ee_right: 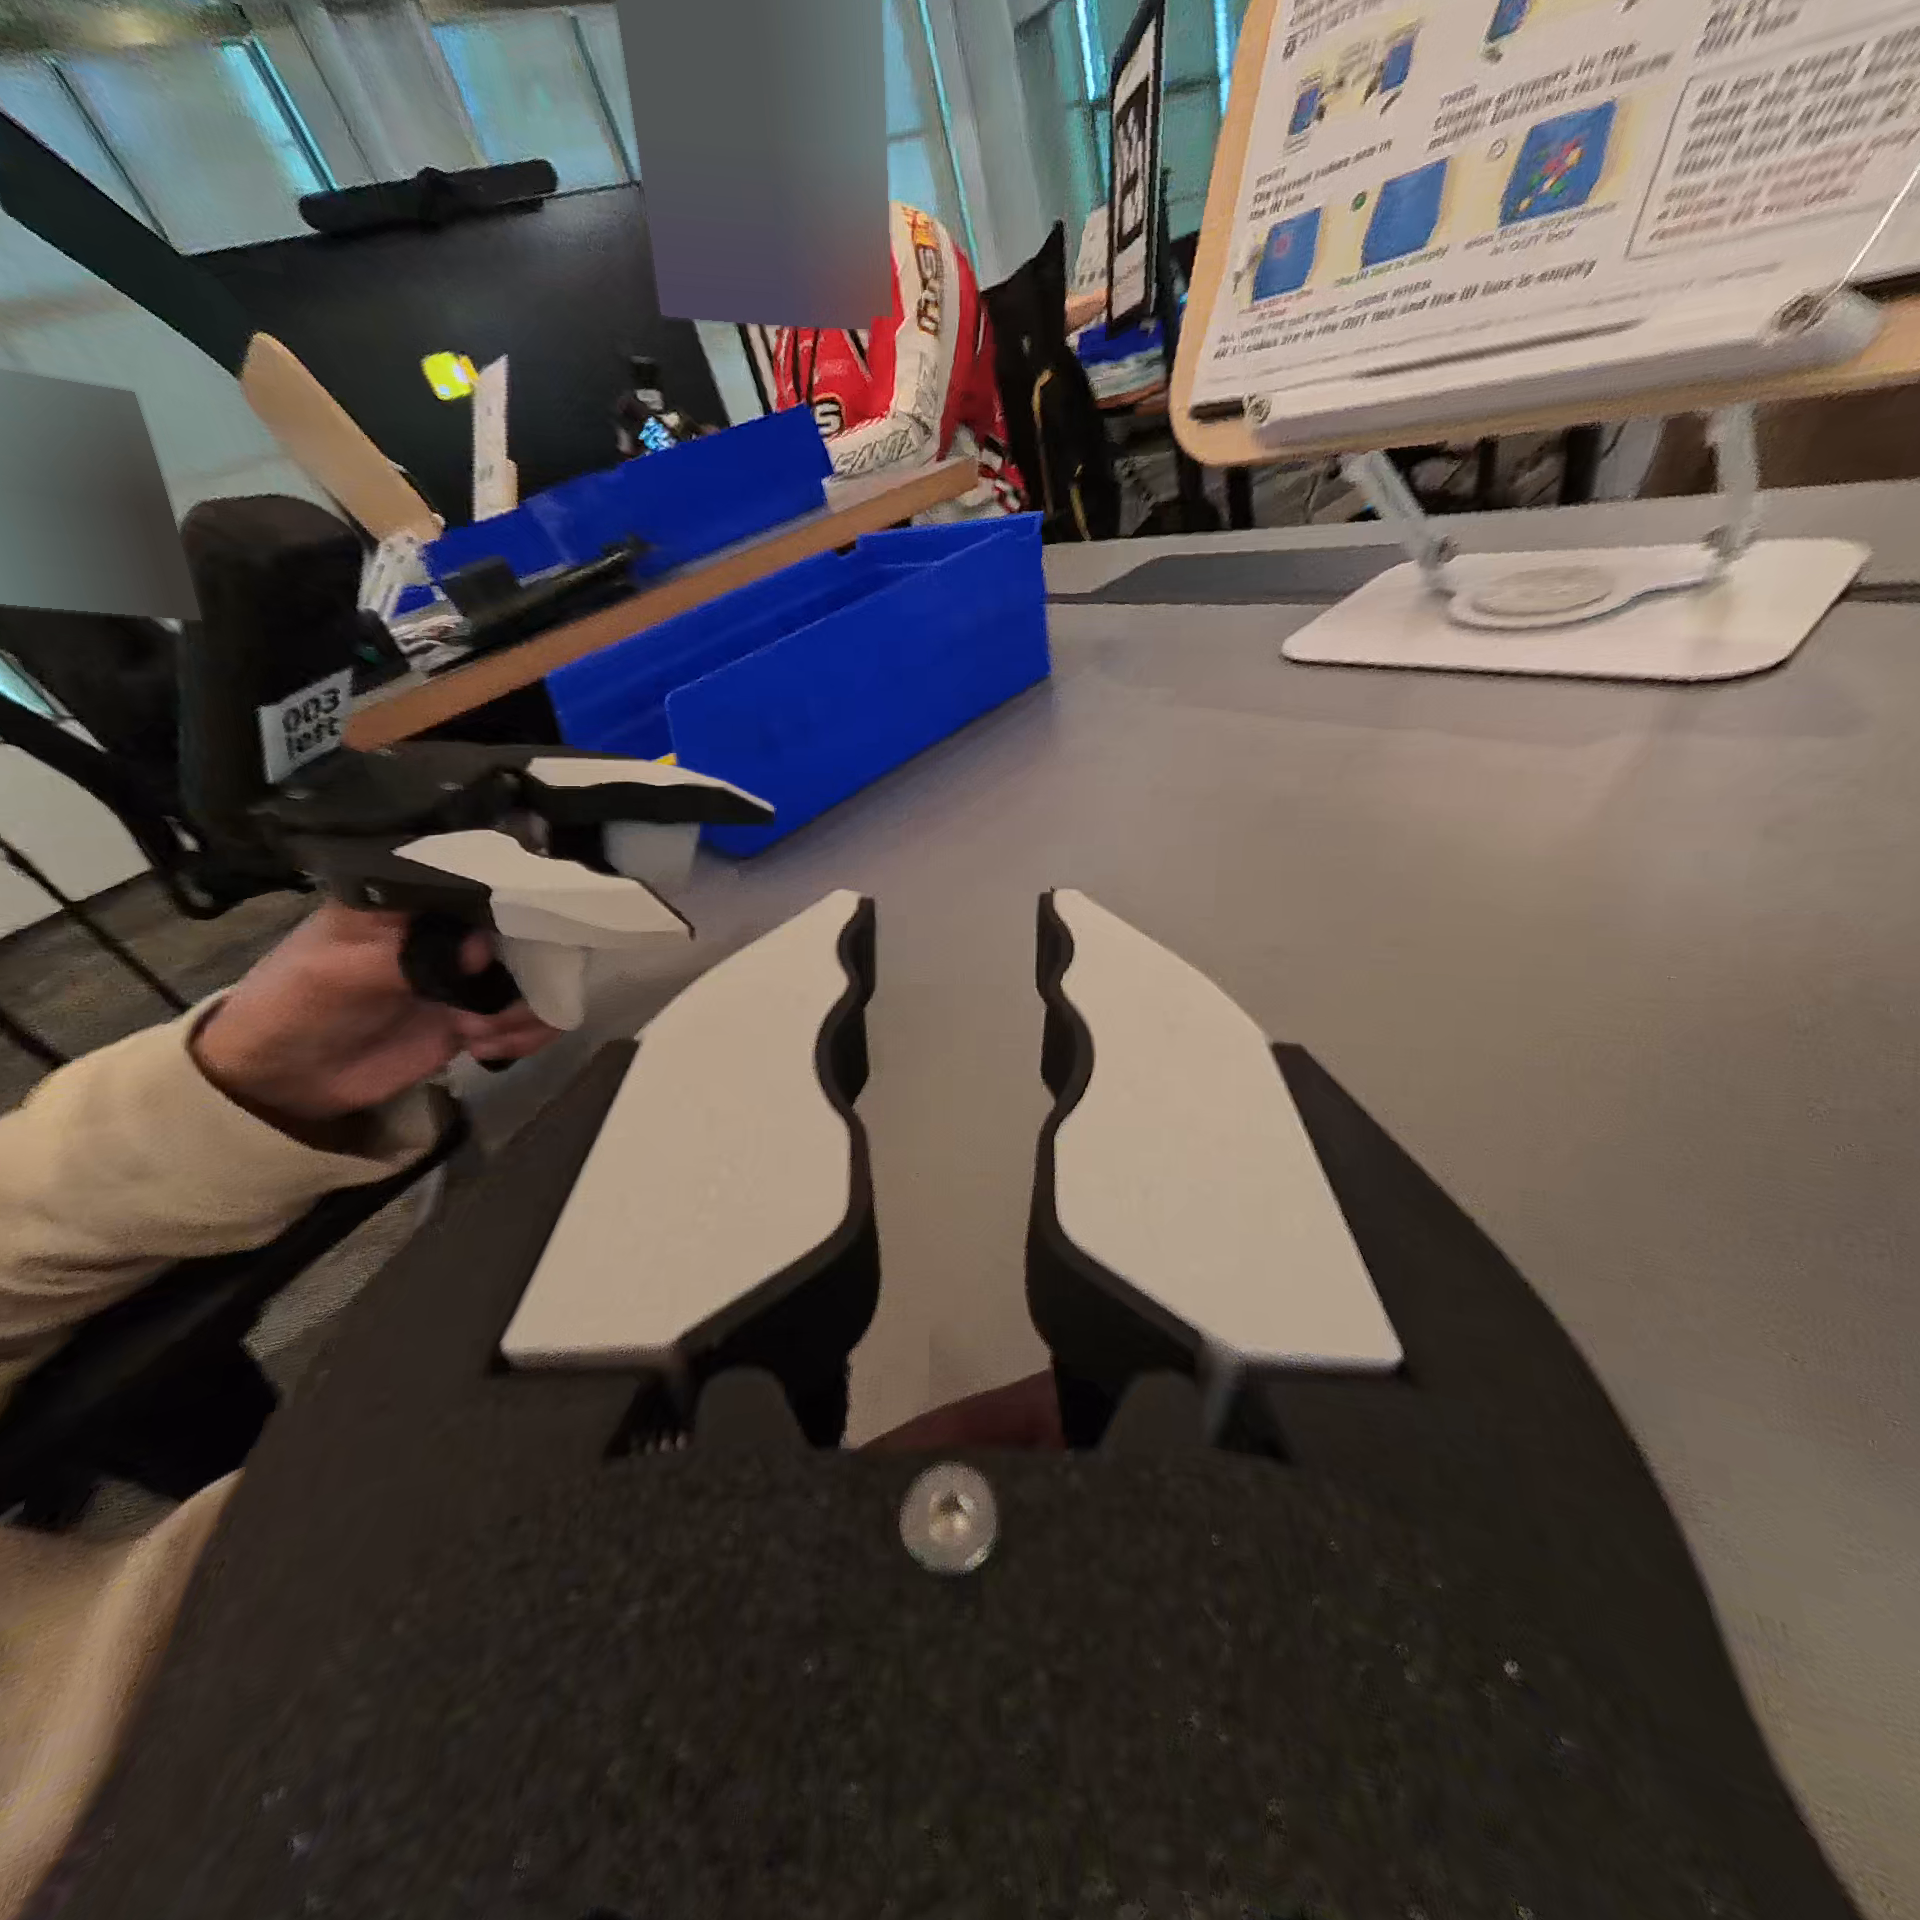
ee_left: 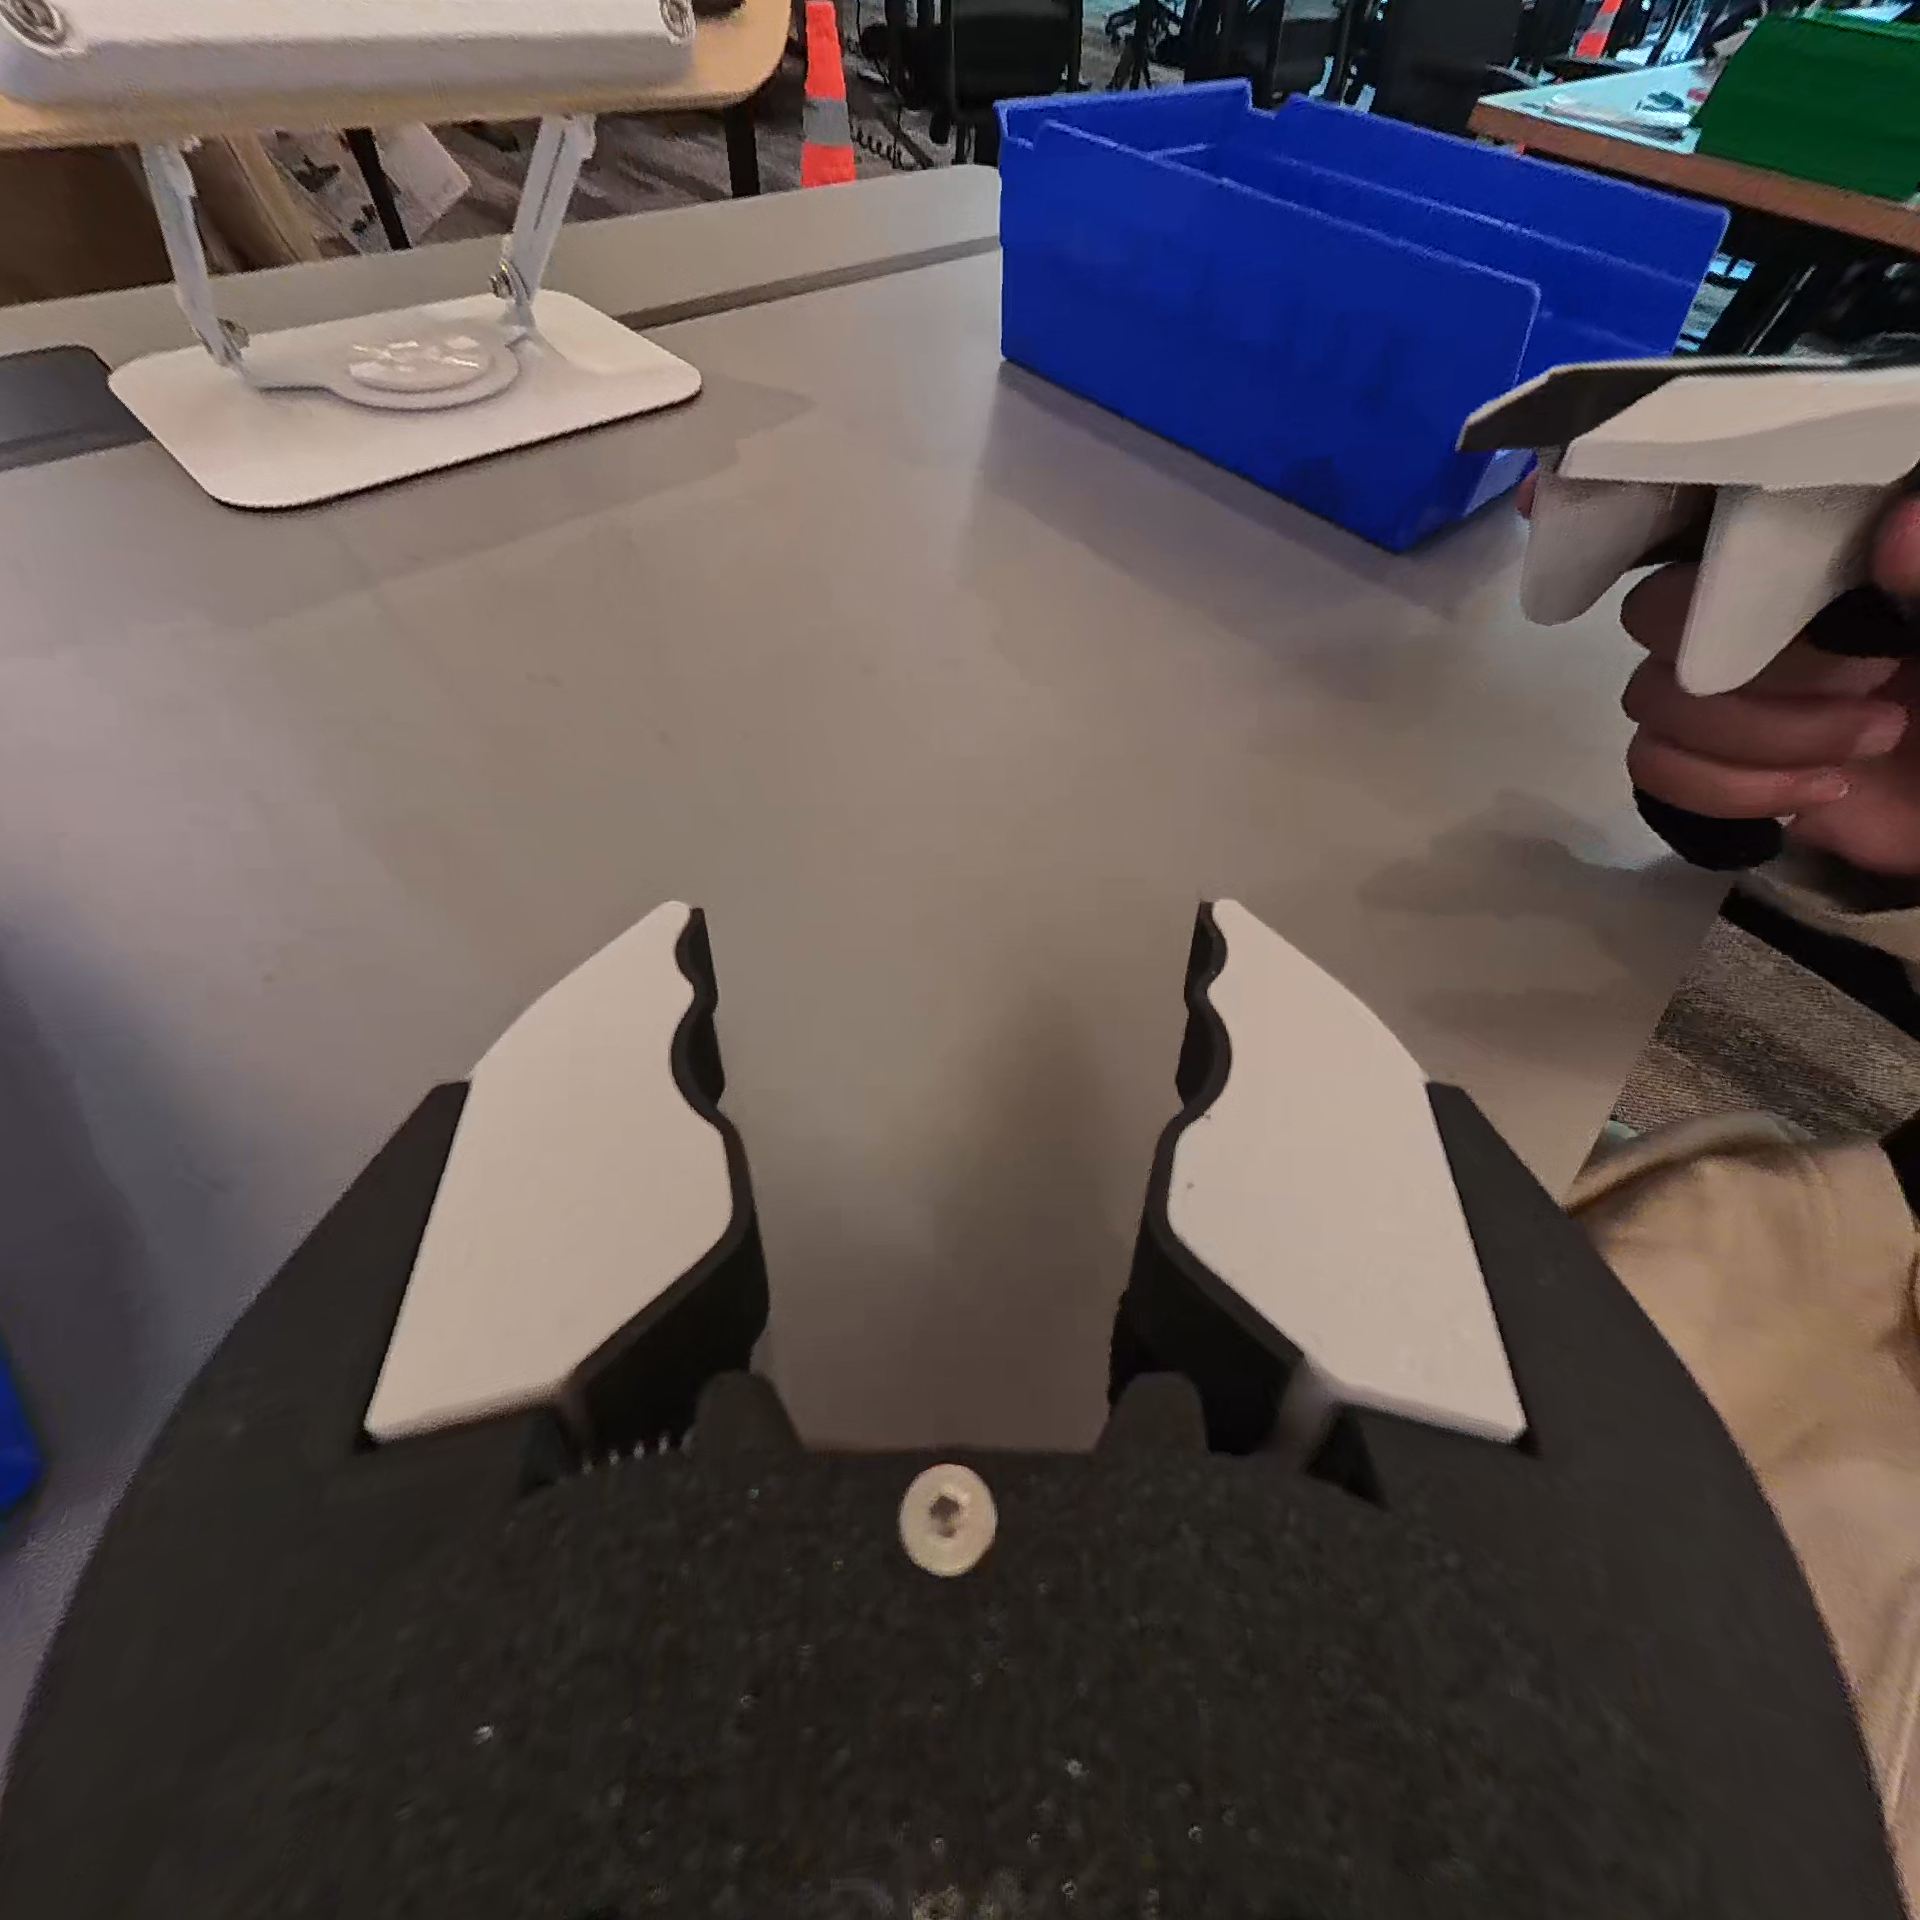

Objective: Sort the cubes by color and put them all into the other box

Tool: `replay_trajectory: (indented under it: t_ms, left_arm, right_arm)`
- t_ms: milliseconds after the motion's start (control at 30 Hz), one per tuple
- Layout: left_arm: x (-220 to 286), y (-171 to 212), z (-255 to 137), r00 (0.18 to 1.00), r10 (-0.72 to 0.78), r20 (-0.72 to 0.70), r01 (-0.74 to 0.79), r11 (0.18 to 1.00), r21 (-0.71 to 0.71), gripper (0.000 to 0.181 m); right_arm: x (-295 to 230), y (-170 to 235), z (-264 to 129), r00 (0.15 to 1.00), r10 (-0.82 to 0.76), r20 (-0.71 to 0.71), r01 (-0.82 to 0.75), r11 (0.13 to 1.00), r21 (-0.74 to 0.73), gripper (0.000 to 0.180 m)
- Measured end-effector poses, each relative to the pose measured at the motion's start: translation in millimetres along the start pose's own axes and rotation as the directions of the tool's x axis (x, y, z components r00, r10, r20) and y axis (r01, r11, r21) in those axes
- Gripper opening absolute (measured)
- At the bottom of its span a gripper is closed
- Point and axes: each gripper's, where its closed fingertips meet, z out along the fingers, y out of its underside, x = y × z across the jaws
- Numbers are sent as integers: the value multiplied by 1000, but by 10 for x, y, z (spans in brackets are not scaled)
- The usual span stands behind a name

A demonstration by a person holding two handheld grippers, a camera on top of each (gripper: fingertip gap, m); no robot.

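1. The left gripper (ee_left: 951, 914) hovered over the bare grey table (ee_left: 883, 675), its jaws wide apart and holding nothing.
2. The right gripper (ee_right: 951, 904) also hung above the table, its jaws parted by a narrower gap, with nothing between them.
3. In the left wrist view a blue box (ee_left: 1330, 312) stood at about one o'clock, well apart from the left gripper; the right gripper entered at three o'clock.
4. In the right wrist view another blue box (ee_right: 831, 665) sat at about eleven o'clock, just beyond the left gripper at nine o'clock.
5. No cube showed in either view; the box walls hid the insides, so where the cubes lay could not be told.
6. A white stand (ee_right: 1579, 613) carrying an instruction sheet stood at one o'clock.
7. Judged from this, no pick was in hand; the next move called for reaching over a box wall to find a cube.
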Motion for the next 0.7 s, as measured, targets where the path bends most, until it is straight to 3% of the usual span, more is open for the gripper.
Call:
replay_trajectory:
  t_ms: [167, 267, 400, 467, 533, 600, 700]
  left_arm:
    - [-27, 46, 5, 1000, 15, 12, -14, 1000, -25, 85]
    - [51, 63, -14, 998, -29, -56, 26, 998, -61, 85]
    - [7, -324, -379, 984, -74, -163, 72, 997, -18, 83]
    - [-344, -652, -670, 991, -59, -116, 63, 998, 28, 76]
    - [-842, -835, -873, 999, -21, -24, 20, 999, -41, 77]
    - [-1483, -840, -943, 987, 120, 109, -94, 971, -218, 77]
    - [-2447, -647, -862, 911, 377, 168, -242, 817, -524, 73]
  right_arm:
    - [99, 63, 3, 1000, 14, -10, -14, 999, -29, 29]
    - [66, 108, 24, 999, 45, 14, -44, 998, -53, 29]
    - [41, 113, 26, 1000, 10, 3, -10, 998, -66, 29]
    - [37, 109, 16, 1000, -20, -4, 19, 998, -67, 28]
    - [54, 114, 17, 999, -39, -11, 38, 997, -71, 28]
    - [70, 128, 25, 1000, -23, -6, 23, 997, -77, 28]
    - [84, 131, 27, 1000, 19, 12, -18, 997, -81, 27]
